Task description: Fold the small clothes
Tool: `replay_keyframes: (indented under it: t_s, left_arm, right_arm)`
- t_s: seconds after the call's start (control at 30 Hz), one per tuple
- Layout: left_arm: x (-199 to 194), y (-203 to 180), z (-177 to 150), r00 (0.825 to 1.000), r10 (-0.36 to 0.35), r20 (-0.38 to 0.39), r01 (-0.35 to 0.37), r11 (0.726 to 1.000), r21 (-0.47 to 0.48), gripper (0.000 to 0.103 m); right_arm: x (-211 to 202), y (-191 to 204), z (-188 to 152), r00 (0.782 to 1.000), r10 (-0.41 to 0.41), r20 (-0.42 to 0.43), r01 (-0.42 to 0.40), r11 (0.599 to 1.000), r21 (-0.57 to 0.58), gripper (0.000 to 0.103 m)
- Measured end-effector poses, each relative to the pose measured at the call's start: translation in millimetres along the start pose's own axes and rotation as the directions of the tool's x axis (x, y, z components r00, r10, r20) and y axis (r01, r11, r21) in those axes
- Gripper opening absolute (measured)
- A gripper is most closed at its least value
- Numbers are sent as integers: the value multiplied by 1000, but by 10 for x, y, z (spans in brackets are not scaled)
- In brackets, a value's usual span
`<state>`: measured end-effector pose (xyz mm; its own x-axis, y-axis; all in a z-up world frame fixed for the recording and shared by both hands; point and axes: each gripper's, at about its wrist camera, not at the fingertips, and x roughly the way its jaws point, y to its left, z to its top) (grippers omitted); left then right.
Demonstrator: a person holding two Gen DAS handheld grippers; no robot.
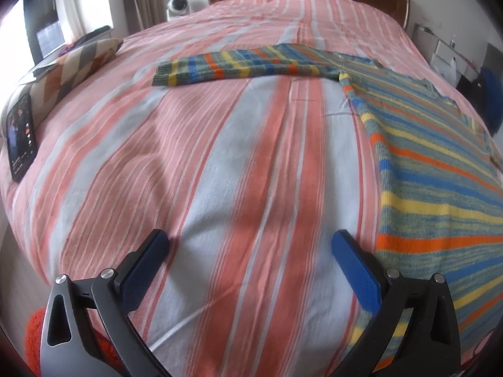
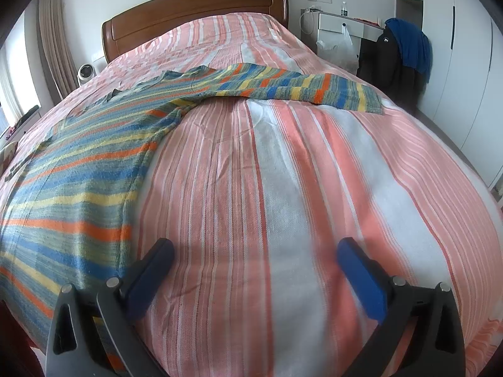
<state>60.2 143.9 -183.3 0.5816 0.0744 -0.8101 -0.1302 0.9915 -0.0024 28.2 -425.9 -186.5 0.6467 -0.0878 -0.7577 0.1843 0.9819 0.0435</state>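
Note:
A knitted sweater striped in blue, yellow, orange and grey-green lies flat on the bed. In the left wrist view its body [image 1: 440,182] fills the right side and one sleeve [image 1: 239,66] stretches left across the bed. In the right wrist view the body [image 2: 72,176] lies at the left and the other sleeve [image 2: 301,86] stretches right. My left gripper [image 1: 251,245] is open and empty, just left of the sweater's hem edge. My right gripper [image 2: 256,253] is open and empty, just right of the opposite hem edge. Both hover low over the bedspread.
The bed has a pink and white striped cover [image 1: 220,157] and a wooden headboard [image 2: 195,9]. A patterned cushion [image 1: 78,62] and a phone [image 1: 20,135] lie at its left edge. A chair with dark clothes [image 2: 396,53] and wardrobes stand on the right.

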Motion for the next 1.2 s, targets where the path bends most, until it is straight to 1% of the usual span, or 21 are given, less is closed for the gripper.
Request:
replay_keyframes:
  t_s: [0.4,1.2]
  left_arm:
    - [-3,-3,-3,1000,2,2,-2,1000,0,103]
    - [-9,-6,-12,1000,3,2,-3,1000,0,103]
  right_arm:
    - [5,32,-8,1000,-16,1,16,1000,-11,102]
    - [5,36,-14,1000,-13,3,13,1000,-11,102]
